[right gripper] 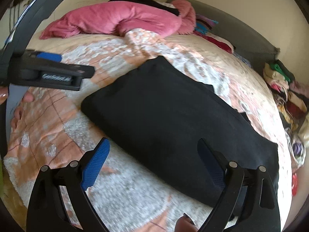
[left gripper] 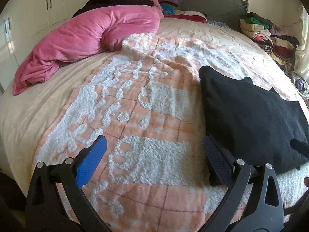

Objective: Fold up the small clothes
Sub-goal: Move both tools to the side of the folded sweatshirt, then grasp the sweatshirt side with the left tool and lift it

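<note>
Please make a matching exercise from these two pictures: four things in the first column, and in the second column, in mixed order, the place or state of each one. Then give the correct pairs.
Column one:
1. black garment
2. pink duvet
3. stack of folded clothes
4. left hand-held gripper

Column two:
A. bunched up at the far left of the bed
B. open and holding nothing, over the blanket
C. lying flat in the middle of the peach and white blanket
D. piled at the far right edge of the bed

Pairs: 1-C, 2-A, 3-D, 4-B
</note>
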Action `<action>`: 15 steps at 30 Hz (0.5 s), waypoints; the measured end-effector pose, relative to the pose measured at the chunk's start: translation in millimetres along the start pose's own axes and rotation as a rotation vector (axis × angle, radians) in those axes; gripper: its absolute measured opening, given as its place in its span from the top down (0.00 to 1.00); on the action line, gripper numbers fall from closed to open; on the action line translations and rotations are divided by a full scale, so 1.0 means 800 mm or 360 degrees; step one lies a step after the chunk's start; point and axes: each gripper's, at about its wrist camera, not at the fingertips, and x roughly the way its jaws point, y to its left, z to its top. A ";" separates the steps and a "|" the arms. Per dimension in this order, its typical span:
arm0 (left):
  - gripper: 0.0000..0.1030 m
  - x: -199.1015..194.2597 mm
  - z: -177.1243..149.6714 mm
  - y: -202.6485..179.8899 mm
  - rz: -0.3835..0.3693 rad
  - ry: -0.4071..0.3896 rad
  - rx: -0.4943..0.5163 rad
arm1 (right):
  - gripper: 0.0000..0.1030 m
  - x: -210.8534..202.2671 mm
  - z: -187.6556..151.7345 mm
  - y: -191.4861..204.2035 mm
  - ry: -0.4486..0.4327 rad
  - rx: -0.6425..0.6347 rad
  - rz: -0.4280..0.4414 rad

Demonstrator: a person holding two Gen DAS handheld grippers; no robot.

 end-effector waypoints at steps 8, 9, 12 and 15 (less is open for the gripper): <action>0.09 0.018 0.006 0.002 0.0026 0.0021 0.0008 | 0.11 0.025 0.001 0.030 0.0027 -0.0126 -0.0067; 0.09 0.019 0.006 0.003 0.0027 0.0023 0.0008 | 0.11 0.029 0.002 0.032 0.0029 -0.0132 -0.0076; 0.09 0.025 0.005 0.003 0.0018 0.0037 0.0003 | 0.07 0.041 0.006 0.034 0.0041 -0.0143 -0.0121; 0.09 0.032 0.005 0.004 0.0010 0.0059 -0.0005 | 0.07 0.054 0.013 0.032 0.0044 -0.0123 -0.0154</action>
